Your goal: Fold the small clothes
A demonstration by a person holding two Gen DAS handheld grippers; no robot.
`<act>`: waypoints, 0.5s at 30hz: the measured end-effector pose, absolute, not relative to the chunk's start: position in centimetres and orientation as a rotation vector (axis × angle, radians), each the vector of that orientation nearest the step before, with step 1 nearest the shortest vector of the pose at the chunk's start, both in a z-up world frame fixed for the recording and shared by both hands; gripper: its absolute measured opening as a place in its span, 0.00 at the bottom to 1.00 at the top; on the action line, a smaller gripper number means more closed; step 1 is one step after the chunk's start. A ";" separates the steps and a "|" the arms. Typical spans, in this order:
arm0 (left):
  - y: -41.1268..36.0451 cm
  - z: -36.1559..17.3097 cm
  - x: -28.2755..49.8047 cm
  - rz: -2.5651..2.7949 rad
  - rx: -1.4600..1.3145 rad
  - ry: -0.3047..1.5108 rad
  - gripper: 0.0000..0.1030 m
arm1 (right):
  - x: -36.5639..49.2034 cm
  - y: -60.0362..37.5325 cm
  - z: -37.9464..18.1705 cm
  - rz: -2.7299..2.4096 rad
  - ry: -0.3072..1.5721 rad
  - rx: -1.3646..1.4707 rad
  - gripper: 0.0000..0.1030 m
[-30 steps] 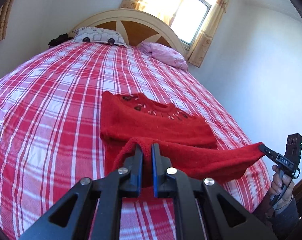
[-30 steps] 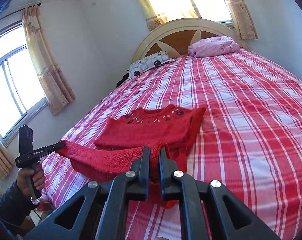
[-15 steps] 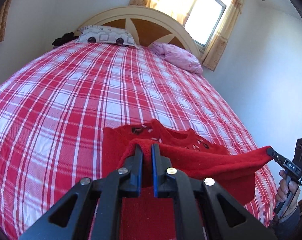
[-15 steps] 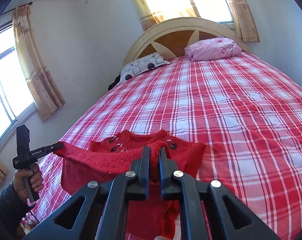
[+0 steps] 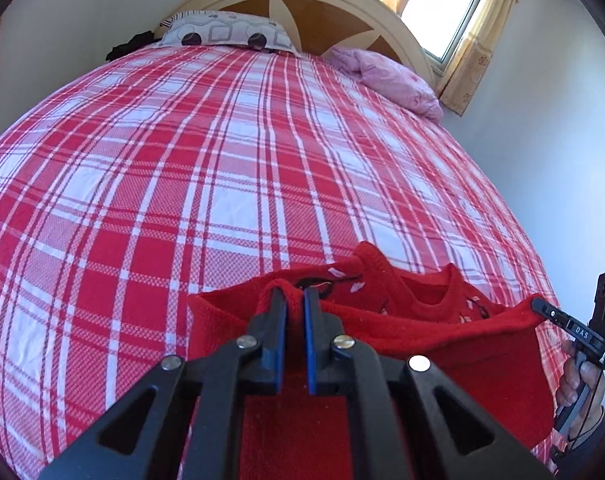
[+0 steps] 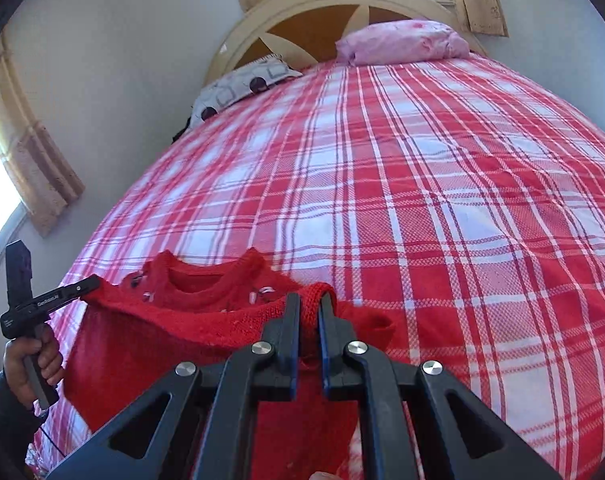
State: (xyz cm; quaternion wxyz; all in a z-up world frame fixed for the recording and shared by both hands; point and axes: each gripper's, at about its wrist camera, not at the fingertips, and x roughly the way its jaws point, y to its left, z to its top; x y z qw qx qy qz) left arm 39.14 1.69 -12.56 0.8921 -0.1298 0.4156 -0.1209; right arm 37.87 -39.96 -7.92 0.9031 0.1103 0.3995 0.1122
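A small red knitted sweater [image 5: 442, 336] with dark and white trim at the neck lies on the near part of the bed; it also shows in the right wrist view [image 6: 190, 320]. My left gripper [image 5: 292, 300] is shut on one corner of its bottom hem. My right gripper [image 6: 309, 304] is shut on the other corner. The hem is stretched between them, lifted over the sweater's upper part near the neckline. The right gripper also shows in the left wrist view [image 5: 542, 306], and the left gripper in the right wrist view [image 6: 88, 282].
The bed has a red and white plaid sheet [image 5: 222, 168]. At its head are a patterned grey pillow [image 5: 226, 34], a pink pillow [image 5: 386, 76] and a curved wooden headboard [image 5: 322, 4]. Walls and curtained windows [image 6: 30, 160] flank the bed.
Both grippers have carried the hem forward and up over the sweater, toward the neckline. The lower body of the sweater now hangs folded under the hem.
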 end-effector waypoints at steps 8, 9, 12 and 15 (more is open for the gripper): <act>2.3 -13.2 41.4 -0.188 -0.296 0.842 0.09 | 41.7 -41.0 -10.7 0.240 0.891 0.305 0.07; 2.5 -13.1 41.6 -0.179 -0.300 0.834 0.09 | 42.2 -41.1 -10.9 0.261 0.898 0.320 0.07; 3.6 -12.3 41.8 -0.162 -0.349 0.810 0.14 | 43.1 -41.3 -10.2 0.255 0.874 0.336 0.10; 4.3 -11.1 40.6 -0.144 -0.366 0.777 0.45 | 42.9 -41.7 -9.0 0.219 0.846 0.320 0.10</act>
